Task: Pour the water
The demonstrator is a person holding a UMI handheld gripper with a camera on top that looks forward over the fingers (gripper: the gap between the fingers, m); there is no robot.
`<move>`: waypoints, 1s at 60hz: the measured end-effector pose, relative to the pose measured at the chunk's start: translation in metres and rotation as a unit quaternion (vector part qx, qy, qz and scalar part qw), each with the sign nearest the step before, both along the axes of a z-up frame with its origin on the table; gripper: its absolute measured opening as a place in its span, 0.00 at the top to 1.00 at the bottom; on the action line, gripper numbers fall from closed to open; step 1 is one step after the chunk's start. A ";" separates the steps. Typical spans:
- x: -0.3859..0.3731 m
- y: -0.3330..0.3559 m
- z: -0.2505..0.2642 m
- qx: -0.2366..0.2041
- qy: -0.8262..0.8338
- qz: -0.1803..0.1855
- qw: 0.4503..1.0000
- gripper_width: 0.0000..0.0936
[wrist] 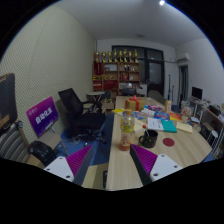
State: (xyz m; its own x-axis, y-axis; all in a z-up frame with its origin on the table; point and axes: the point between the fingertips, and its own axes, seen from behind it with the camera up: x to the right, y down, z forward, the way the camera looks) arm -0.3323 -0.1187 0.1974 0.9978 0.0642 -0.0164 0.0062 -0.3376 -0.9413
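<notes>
- On the long wooden table [120,165] that runs away from the camera, a small clear bottle [125,135] with an orange-tinted lower part stands upright — just ahead of the gripper [113,160] and roughly in line with the gap between its fingers.
- The gripper hangs released: its two fingers [80,160] are spread wide, each with a magenta pad on its inner face, and nothing is pressed between them; the bottle is apart from both.
- Just right of the bottle, near the right finger, a round dark-red object [148,139] sits on the table, with a small pink disc [168,142] a little further right.
- Farther along the table lie teal and white flat items [165,125] and a cluster of orange and blue things [135,103] — too small to name.
- To the left, off the table, a purple sign [42,116] carries white lettering that cannot be read.
- Beyond the sign stands a black office chair [72,105].
- At the far wall, a shelf unit [118,68] holds rows of yellow and red items; any labels there are too small to read.
- On the right wall, high up, a white air-conditioning unit [184,59] is mounted.
</notes>
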 end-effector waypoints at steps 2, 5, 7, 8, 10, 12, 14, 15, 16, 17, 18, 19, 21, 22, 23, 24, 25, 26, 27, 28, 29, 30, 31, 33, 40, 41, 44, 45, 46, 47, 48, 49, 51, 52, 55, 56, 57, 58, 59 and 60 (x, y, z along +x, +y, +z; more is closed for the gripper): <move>0.007 0.016 -0.012 0.003 0.001 -0.002 1.000 0.12; -0.011 0.050 -0.030 0.017 -0.006 -0.009 1.000 0.12; 0.008 0.064 -0.037 0.025 -0.011 -0.009 1.000 0.12; -0.002 0.081 -0.042 0.028 -0.015 -0.012 0.999 0.12; 0.017 0.095 -0.050 0.030 -0.018 -0.008 0.999 0.12; 0.014 0.114 -0.063 0.030 -0.019 -0.009 0.999 0.12; 0.016 0.135 -0.070 0.028 -0.021 -0.010 0.999 0.12; 0.019 0.144 -0.074 0.029 -0.020 -0.011 0.999 0.12; 0.022 0.154 -0.076 0.031 -0.020 -0.013 0.999 0.12; 0.024 0.163 -0.079 0.034 -0.019 -0.014 0.999 0.12; 0.026 0.171 -0.082 0.036 -0.019 -0.014 0.999 0.12; 0.027 0.179 -0.086 0.038 -0.017 -0.015 0.999 0.12; 0.031 0.194 -0.091 0.040 -0.015 -0.016 0.999 0.12; 0.032 0.201 -0.094 0.041 -0.014 -0.016 0.999 0.12; 0.033 0.208 -0.096 0.043 -0.013 -0.016 0.999 0.12; 0.034 0.214 -0.099 0.044 -0.011 -0.016 0.999 0.12; 0.035 0.220 -0.101 0.046 -0.010 -0.015 0.999 0.12; 0.035 0.228 -0.105 0.046 -0.009 -0.016 0.999 0.12; 0.036 0.233 -0.109 0.046 -0.009 -0.016 0.999 0.13; 0.039 0.238 -0.113 0.046 -0.007 -0.017 0.999 0.14; 0.040 0.242 -0.116 0.045 -0.007 -0.018 0.999 0.16; 0.041 0.246 -0.119 0.044 -0.006 -0.018 0.999 0.23; 0.040 0.250 -0.122 0.043 -0.005 -0.016 0.999 0.29; 0.034 0.257 -0.125 0.046 0.003 -0.002 0.999 0.41; 0.029 0.268 -0.124 0.071 -0.018 0.009 0.997 0.49; 0.029 0.270 -0.124 0.075 -0.022 0.015 0.997 0.50; 0.027 0.271 -0.124 0.084 -0.033 0.031 0.995 0.51; 0.026 0.271 -0.125 0.084 -0.033 0.033 0.995 0.51; 0.025 0.272 -0.125 0.084 -0.032 0.035 0.995 0.51; 0.025 0.272 -0.125 0.082 -0.029 0.035 0.996 0.51; 0.026 0.274 -0.125 0.080 -0.025 0.037 0.996 0.53; 0.024 0.275 -0.124 0.076 -0.020 0.040 0.996 0.55; 0.021 0.275 -0.125 0.067 -0.008 0.045 0.997 0.55; 0.020 0.275 -0.125 0.062 -0.002 0.048 0.997 0.58; 0.019 0.277 -0.128 0.045 0.018 0.057 0.997 0.61; 0.019 0.277 -0.127 0.038 0.025 0.058 0.997 0.61; 0.018 0.277 -0.125 0.034 0.032 0.060 0.997 0.61; 0.017 0.277 -0.120 0.032 0.040 0.062 0.997 0.61; 0.016 0.277 -0.114 0.032 0.049 0.063 0.996 0.61; 0.012 0.279 -0.107 0.030 0.062 0.061 0.996 0.61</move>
